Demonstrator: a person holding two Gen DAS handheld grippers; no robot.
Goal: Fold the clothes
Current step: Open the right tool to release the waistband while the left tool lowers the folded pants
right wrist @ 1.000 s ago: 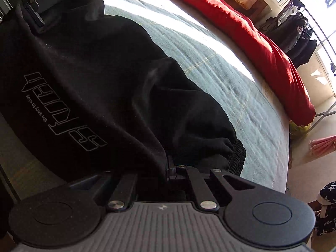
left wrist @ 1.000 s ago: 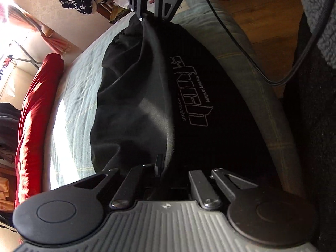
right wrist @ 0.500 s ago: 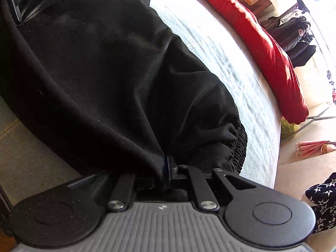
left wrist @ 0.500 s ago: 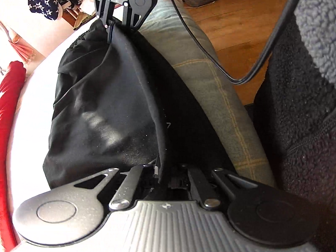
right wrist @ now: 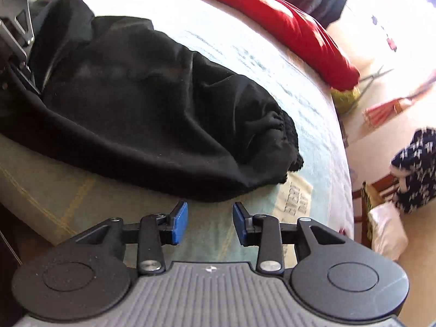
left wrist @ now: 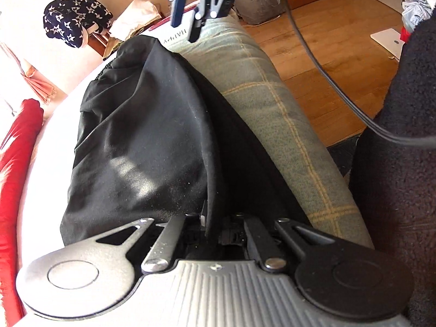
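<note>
A black garment [left wrist: 141, 136] lies folded lengthwise on the pale green checked bed cover [left wrist: 267, 90]. My left gripper [left wrist: 207, 218] is shut on the garment's near fold edge, low over the bed. In the right wrist view the same garment [right wrist: 152, 109] rests flat, its gathered waistband at the right end. My right gripper [right wrist: 209, 223] hovers just short of the garment's edge, its jaws opening, blue pads [right wrist: 179, 226] bare with nothing between them. From the left wrist view the right gripper [left wrist: 186, 27] hangs above the garment's far end, apart from the cloth.
A red quilt [right wrist: 294, 32] runs along the bed's far side. A star-patterned dark cloth [left wrist: 73, 24] sits on a chair beyond the bed end. A black cable [left wrist: 327, 81] crosses over wooden floor [left wrist: 313, 54]. A person's dark fleece sleeve [left wrist: 395, 177] fills the right.
The right gripper has let go of the garment, opened and pulled back from it; the released end now lies on the bed. The left gripper keeps its grip and has sunk slightly.
</note>
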